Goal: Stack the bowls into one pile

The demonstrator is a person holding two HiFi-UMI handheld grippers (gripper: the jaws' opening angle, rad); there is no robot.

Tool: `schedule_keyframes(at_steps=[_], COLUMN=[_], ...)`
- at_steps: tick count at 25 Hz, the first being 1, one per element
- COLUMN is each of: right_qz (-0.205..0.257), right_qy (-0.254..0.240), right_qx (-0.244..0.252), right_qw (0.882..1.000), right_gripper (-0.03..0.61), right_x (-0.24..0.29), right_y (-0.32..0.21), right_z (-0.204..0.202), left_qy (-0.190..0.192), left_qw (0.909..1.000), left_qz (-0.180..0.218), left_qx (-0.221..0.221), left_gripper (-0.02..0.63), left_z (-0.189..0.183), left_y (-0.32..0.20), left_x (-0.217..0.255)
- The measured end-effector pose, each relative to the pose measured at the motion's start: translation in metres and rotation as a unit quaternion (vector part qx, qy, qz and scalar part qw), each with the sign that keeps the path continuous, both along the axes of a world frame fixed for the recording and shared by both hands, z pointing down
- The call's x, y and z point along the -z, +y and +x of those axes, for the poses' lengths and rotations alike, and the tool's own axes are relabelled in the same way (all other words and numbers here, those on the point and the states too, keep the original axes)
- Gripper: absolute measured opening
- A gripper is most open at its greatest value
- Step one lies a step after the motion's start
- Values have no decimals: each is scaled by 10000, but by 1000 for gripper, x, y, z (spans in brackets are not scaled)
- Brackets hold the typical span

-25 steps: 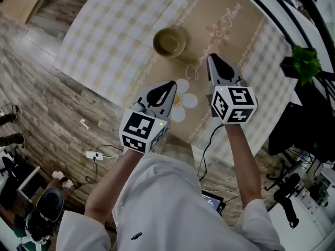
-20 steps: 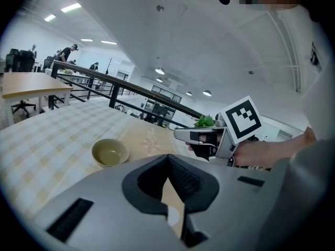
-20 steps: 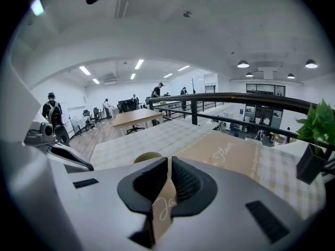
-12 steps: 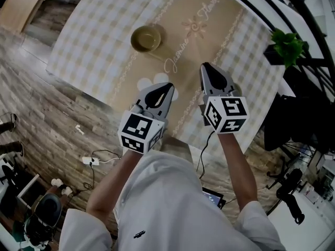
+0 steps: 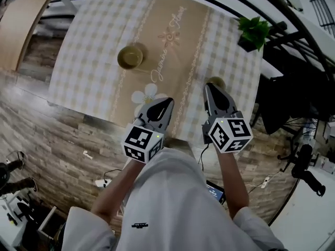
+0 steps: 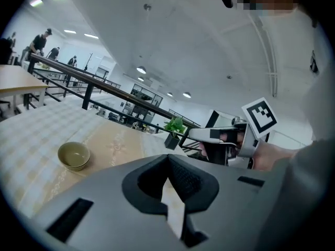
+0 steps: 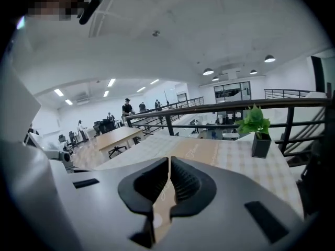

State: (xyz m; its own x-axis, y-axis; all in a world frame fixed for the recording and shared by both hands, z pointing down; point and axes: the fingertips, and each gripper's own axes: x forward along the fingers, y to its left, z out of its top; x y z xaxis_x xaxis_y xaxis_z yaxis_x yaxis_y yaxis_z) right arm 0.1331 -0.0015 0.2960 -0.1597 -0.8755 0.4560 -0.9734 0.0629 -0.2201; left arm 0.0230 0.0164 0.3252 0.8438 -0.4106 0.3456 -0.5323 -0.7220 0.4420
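Nearest me, over the near edge of the checked tablecloth (image 5: 84, 51): left gripper (image 5: 168, 102) with jaws pressed together on nothing, right gripper (image 5: 209, 87) likewise closed and empty, each confirmed in its own view. Just past the right tip I see an olive rim (image 5: 215, 80), mostly hidden behind the gripper, which looks like another bowl. Farther out, the olive bowl (image 5: 130, 57) sits upright and alone on the left border of the tan runner (image 5: 172, 51), well apart from both grippers; farthest, a potted plant (image 5: 253, 31) at the right corner
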Motion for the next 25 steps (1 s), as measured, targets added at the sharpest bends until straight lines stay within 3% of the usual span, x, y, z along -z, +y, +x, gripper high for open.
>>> schedule_keyframes(at_steps=[10,17,21,25], right_qz=[116,-63,-63,-202], right_qy=[49,258,556,515], right_qx=[-414,-131,33,114], right_qw=[9991,9996,9984,9984], right_gripper=[38,39,39,40], right_x=[38,40,46,36], right_y=[70,74,78,89], right_z=[-45,-80,-73,-51], left_qy=[540,645,668,719], left_qw=[9964,9951,9955,9960], left_qz=[-215,-597,-628,-506], left_qx=[-620,-463,-249,-140], left_gripper=[17,17,17,17], left_z=[-16,-32,-31,-14], left_y=[27,26,25,32], left_x=[45,19,12,16])
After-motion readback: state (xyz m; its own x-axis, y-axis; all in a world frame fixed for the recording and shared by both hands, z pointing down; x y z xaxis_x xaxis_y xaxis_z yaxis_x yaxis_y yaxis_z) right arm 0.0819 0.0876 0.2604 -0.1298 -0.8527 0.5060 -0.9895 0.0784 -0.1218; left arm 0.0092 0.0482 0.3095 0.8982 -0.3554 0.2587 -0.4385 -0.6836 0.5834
